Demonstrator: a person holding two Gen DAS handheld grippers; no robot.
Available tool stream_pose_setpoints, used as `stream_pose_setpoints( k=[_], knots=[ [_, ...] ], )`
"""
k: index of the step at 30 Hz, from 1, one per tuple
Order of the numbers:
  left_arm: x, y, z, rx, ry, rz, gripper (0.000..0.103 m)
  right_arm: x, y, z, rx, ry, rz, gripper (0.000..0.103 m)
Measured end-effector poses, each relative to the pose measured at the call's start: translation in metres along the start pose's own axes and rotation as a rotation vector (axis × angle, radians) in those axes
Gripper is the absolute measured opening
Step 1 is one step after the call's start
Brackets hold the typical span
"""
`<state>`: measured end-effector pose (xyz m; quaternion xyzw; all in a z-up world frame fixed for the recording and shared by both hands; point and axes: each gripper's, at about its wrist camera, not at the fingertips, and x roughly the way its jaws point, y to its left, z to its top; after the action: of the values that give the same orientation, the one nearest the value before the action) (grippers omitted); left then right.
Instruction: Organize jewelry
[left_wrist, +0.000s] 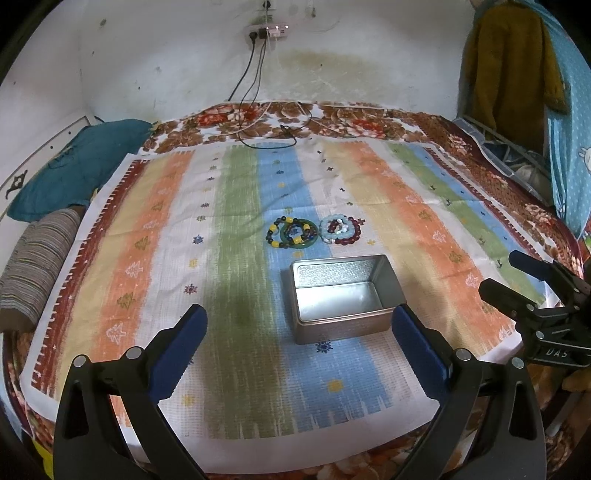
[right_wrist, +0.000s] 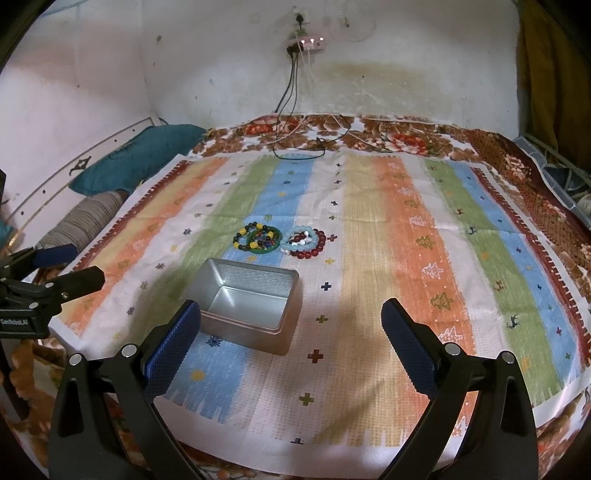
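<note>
Item: beaded bracelets, two overlapping heaps on striped cloth, just beyond empty metal tin. Left gripper and right gripper: jaws apart, holding nothing (nothing yet binned). Next, likely: reach past tin, pinch one bracelet.

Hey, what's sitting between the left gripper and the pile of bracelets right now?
The open metal tin lies between the left gripper and the bracelets, on the striped cloth. The left wrist view shows it.
</note>
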<state>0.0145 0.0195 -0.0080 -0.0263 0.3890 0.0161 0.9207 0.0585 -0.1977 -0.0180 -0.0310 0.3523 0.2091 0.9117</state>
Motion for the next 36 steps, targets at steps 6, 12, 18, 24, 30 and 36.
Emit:
stream_pose_setpoints(
  k=[6, 12, 18, 24, 30, 36],
  knots=[
    [0.0, 0.001, 0.0, 0.002, -0.002, -0.002, 0.097, 0.001, 0.001, 0.001, 0.001, 0.0, 0.0, 0.099],
    [0.002, 0.002, -0.001, 0.003, 0.001, 0.004, 0.097, 0.001, 0.001, 0.0, -0.002, 0.0, -0.002, 0.099],
    [0.01, 0.003, 0.006, 0.005, 0.011, 0.016, 0.097, 0.005, 0.001, 0.004, -0.009, 0.005, -0.002, 0.099],
    [0.016, 0.001, 0.017, 0.007, 0.022, 0.025, 0.097, 0.012, 0.0, 0.017, -0.015, 0.011, 0.001, 0.099],
    [0.018, 0.003, 0.021, 0.016, 0.024, 0.037, 0.097, 0.019, -0.001, 0.025, -0.014, 0.02, 0.001, 0.099],
    [0.034, 0.012, 0.039, 0.006, 0.038, 0.064, 0.097, 0.035, -0.001, 0.039, -0.017, 0.033, 0.001, 0.099]
  ],
)
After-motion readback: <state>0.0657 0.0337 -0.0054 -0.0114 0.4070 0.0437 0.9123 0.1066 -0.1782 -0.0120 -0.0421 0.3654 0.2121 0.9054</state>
